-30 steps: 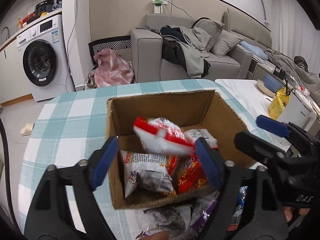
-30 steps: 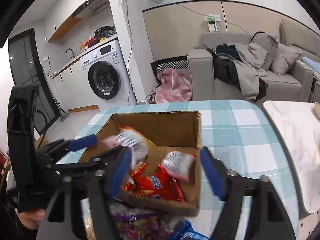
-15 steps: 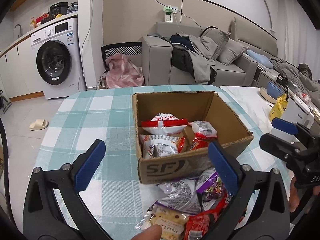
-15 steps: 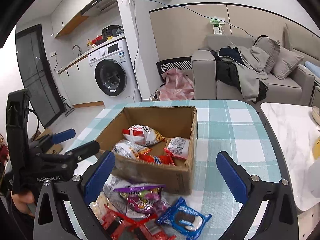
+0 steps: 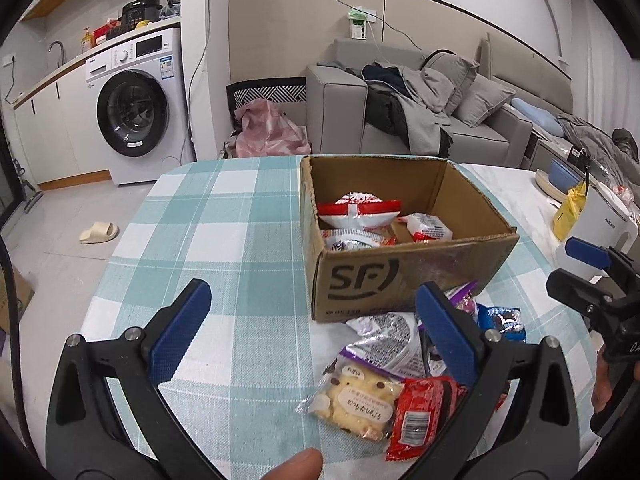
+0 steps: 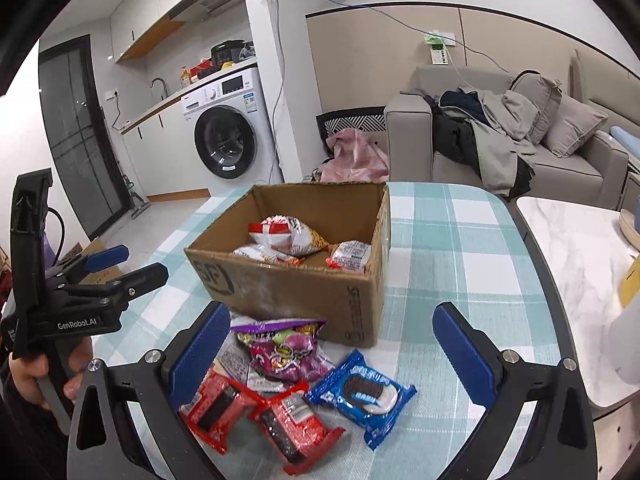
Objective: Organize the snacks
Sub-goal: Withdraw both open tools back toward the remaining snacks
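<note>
Cardboard box [image 5: 408, 276] on checked worktop [image 5: 224, 240], loose snack packets [image 6: 288, 376] heaped just before its near wall.
Lower packets in the box are half hidden by its wall. Left gripper [image 5: 316, 332] and right gripper [image 6: 332, 348]: jaws wide, holding nothing. A second ago both hung over the box, packets dropping in; since then they have drawn back.

Left wall: white washing machine [image 5: 134, 114] under a counter.
Back: grey sofa [image 6: 516, 148], clothes heaped on it.
Floor: pale tiles [image 5: 60, 220].
</note>
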Tool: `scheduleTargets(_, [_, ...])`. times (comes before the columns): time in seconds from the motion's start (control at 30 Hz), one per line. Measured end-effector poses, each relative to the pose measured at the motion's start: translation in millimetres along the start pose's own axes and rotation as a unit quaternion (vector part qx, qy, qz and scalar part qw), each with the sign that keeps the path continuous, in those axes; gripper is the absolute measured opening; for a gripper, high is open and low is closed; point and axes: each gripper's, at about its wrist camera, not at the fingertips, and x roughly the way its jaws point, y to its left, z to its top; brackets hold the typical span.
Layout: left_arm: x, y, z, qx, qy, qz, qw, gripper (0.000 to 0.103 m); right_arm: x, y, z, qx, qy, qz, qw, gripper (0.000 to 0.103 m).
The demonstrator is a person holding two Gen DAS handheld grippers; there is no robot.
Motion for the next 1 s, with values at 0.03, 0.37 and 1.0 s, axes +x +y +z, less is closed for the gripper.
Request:
scheduleTargets(0.03, [-0.7,1.1,-2.1,0.000,0.000,0.002,1.0000,0.102,-1.6,0.8,-2.9,-0.004,0.000,-0.002,1.000,0.103])
scheduleTargets(0.37, [5.8,-3.8,-25.8,0.002,0.028,0.003,0.9996,0.102,-1.1,-4.9,-18.7,-0.008,0.017,-0.011,1.000,0.103])
scheduleTargets(1.0, [24.2,-16.8,-56.1,0.010,0.070,-0.015,0.9974,0.102,22.9,-10.4,-54.2,0.002,0.090,-0.020,0.996,0.103])
